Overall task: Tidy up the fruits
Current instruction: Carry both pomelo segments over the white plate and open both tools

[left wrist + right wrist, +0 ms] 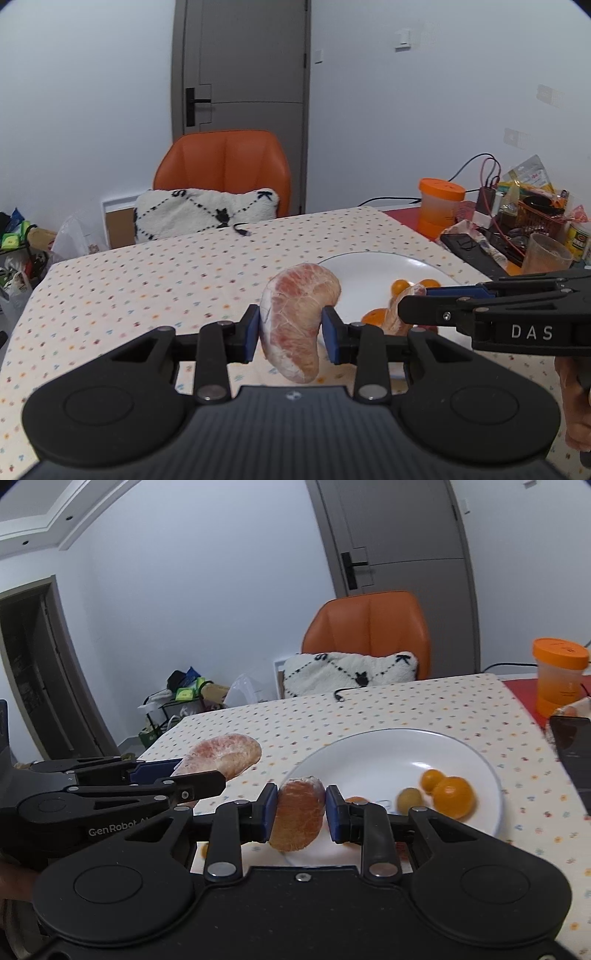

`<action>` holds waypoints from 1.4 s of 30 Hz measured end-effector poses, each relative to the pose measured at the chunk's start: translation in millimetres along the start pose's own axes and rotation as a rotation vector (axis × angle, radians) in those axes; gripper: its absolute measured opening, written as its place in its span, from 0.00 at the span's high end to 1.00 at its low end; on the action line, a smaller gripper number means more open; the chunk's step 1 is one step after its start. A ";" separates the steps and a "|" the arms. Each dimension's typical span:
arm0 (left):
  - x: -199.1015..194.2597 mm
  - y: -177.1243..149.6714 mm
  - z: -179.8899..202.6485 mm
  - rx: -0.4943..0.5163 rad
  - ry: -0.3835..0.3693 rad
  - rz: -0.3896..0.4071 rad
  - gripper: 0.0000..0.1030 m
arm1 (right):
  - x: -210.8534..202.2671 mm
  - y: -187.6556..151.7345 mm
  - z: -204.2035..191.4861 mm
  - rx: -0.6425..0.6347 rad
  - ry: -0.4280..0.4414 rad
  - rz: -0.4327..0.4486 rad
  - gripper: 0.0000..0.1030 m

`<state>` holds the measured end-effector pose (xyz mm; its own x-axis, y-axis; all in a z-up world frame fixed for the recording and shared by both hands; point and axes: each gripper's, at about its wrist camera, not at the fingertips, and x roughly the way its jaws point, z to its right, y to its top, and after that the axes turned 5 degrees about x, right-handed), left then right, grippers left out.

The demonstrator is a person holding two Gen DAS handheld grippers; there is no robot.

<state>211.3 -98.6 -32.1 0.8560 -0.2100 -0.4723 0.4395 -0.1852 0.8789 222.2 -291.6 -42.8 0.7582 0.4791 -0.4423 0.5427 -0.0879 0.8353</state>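
Left gripper (290, 328) jaws clamp pomelo segment (295, 317); right gripper (301, 814) clamps orange segment (299, 816); green fruit (410, 798) right-view only.

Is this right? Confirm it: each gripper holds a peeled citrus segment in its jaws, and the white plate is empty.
Not quite. The white plate is not empty: the right wrist view shows small orange fruits and a greenish one on it. The rest holds: the left gripper and right gripper each clamp a segment.
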 end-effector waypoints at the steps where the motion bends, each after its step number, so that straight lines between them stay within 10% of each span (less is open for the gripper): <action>1: 1.3 0.7 3.0 0.003 -0.005 0.004 0.67 | -1.6 0.1 2.8 0.003 -0.008 0.002 0.74; 18: 36.4 9.7 28.7 0.020 -0.054 -0.016 0.67 | 0.2 4.0 39.3 0.055 -0.083 0.040 0.74; 33: 41.5 20.5 31.5 -0.014 -0.072 0.029 0.63 | 0.0 0.5 43.6 0.065 -0.105 0.025 0.52; 42: 18.0 10.0 23.4 0.003 -0.021 0.000 0.26 | -3.3 -4.3 33.3 0.075 -0.081 0.024 0.47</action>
<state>224.8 -126.6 -33.3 0.8503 -0.2301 -0.4734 0.4384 -0.1881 0.8789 229.4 -321.9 -55.9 0.7964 0.4044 -0.4496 0.5472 -0.1654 0.8205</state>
